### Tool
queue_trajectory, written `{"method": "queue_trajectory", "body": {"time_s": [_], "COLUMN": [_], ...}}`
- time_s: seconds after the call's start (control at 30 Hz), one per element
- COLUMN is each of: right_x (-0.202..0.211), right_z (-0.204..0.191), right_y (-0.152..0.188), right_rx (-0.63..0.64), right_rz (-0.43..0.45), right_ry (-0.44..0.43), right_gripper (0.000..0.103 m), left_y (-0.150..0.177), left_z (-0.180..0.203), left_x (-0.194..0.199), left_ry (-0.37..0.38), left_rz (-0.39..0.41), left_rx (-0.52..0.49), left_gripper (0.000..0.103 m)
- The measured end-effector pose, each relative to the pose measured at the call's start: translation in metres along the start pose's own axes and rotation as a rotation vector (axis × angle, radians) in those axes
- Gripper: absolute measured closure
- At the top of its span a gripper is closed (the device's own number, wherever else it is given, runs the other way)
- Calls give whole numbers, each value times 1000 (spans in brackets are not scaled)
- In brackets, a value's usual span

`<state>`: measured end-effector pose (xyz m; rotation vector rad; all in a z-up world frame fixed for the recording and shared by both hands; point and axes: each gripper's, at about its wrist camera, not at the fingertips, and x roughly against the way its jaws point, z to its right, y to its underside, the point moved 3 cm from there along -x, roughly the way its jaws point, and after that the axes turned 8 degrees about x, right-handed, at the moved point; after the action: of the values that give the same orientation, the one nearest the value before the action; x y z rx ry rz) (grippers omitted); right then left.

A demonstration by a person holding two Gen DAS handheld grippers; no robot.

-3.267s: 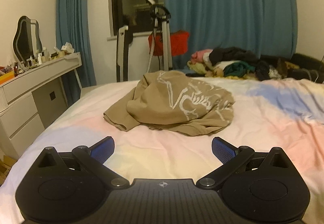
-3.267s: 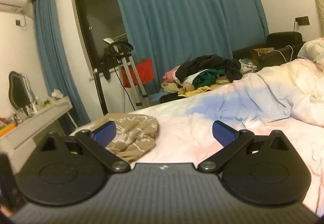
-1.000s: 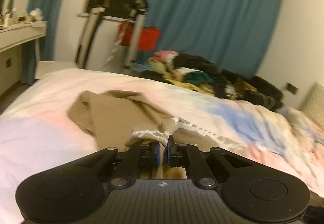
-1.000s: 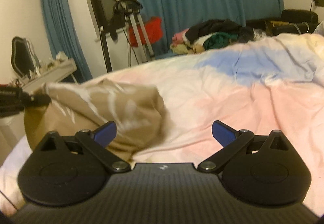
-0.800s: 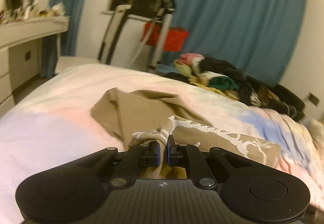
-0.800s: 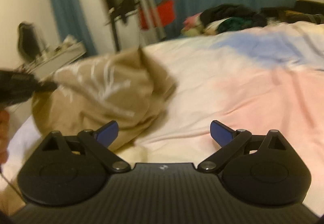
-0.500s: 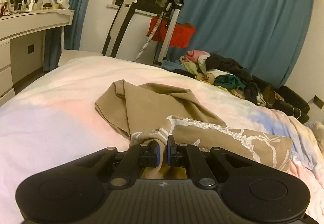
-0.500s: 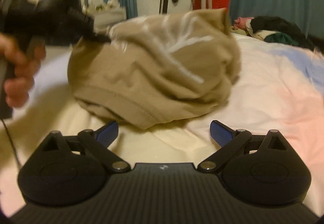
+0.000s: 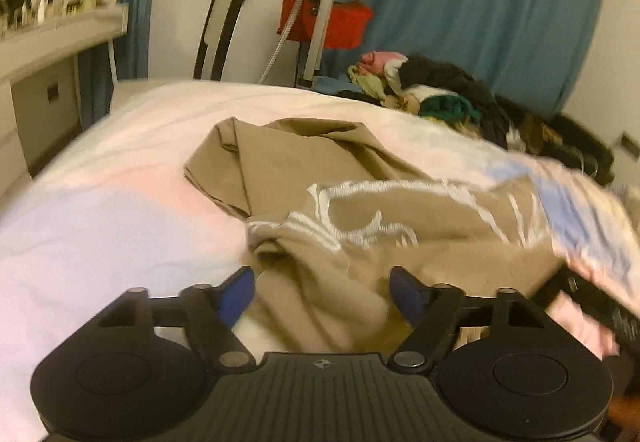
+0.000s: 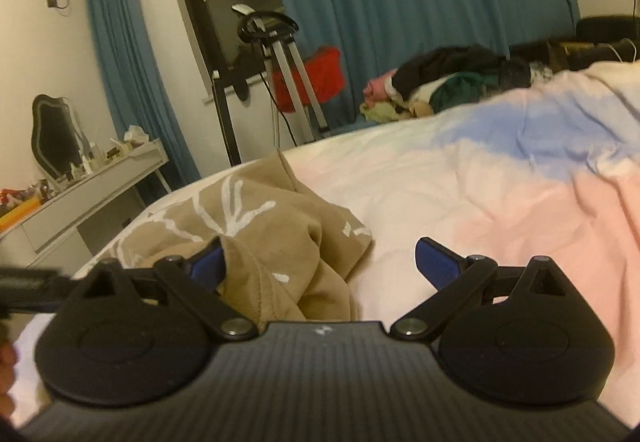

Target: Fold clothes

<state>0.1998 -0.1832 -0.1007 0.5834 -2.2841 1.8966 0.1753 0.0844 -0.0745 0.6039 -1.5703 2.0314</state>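
Shirt (image 9: 360, 202): soft, light, limp; I'd pinch a hem.
Left gripper (image 9: 322, 292): spread, empty.
Right gripper (image 10: 318, 260): spread, empty.

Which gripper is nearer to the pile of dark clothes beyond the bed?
Cannot tell. Left gripper and right gripper are both open over the tan shirt, far from the clothes pile.

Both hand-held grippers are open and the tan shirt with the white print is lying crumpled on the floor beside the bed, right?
Not quite. Both are open, the left hand-held gripper and the right hand-held gripper, but the tan shirt with the white print lies crumpled on the bed, not on the floor. The left wrist view shows it resting on the pastel bedcover.
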Motion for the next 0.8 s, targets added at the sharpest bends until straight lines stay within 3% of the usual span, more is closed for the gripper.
{"method": "queue_trajectory", "body": {"time_s": [0.17, 0.37, 0.53, 0.8], "right_x": [4, 9, 14, 30], "right_z": [6, 11, 22, 49], "right_y": [-4, -8, -12, -31], "right_rx": [-66, -107, -120, -238], "right_rz": [-6, 16, 23, 111], "right_ry": [-25, -30, 23, 72], "right_gripper": [4, 4, 4, 4], "left_y": [16, 41, 62, 48], "left_z": [28, 69, 105, 89], "left_x": [44, 25, 11, 38], "left_ry": [-2, -159, -290, -330], "left_rz": [94, 231, 345, 427], "left_rx": [-159, -278, -377, -237], "left_gripper": [14, 9, 9, 8]}}
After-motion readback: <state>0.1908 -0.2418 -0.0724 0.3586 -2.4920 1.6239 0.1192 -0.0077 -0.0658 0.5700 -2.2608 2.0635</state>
